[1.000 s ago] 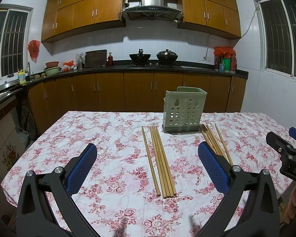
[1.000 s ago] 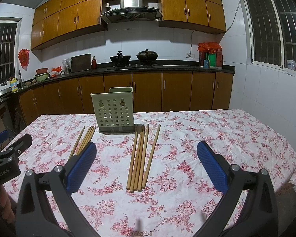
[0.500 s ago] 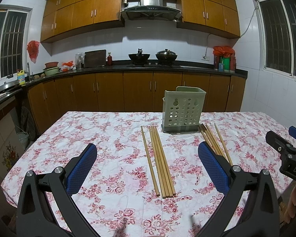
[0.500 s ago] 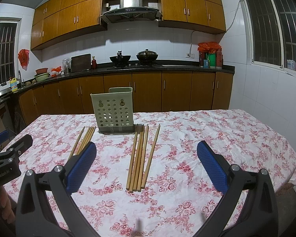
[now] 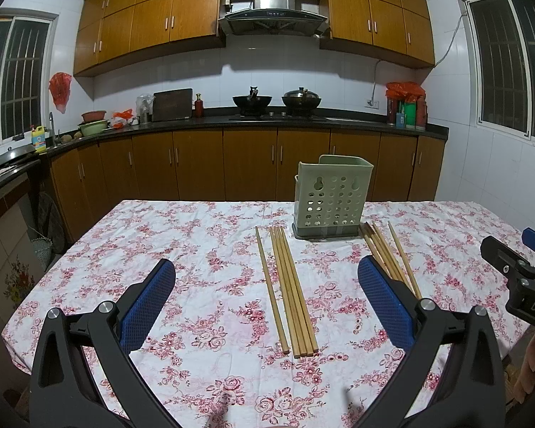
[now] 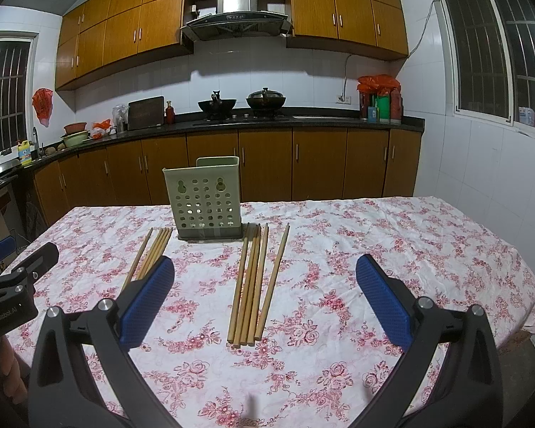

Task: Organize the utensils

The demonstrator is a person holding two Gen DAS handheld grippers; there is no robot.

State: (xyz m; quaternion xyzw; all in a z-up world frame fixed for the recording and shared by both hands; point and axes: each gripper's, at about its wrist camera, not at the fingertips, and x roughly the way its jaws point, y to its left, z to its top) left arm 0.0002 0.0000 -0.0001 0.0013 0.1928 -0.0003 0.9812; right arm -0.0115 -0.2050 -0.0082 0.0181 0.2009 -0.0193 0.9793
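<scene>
Lifting these chopsticks (image 5: 291,287) off the table (image 5: 196,235) takes care: they look light, stiff and thin, lying flat in two bundles either side of the green holder (image 5: 330,198). Your left tool (image 5: 267,306) and right tool (image 6: 265,306) gape wide, empty. Pinch mid-shaft.

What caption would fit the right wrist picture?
Open right gripper hovers over chopsticks lying beside a green holder on a flowered tablecloth.
</scene>
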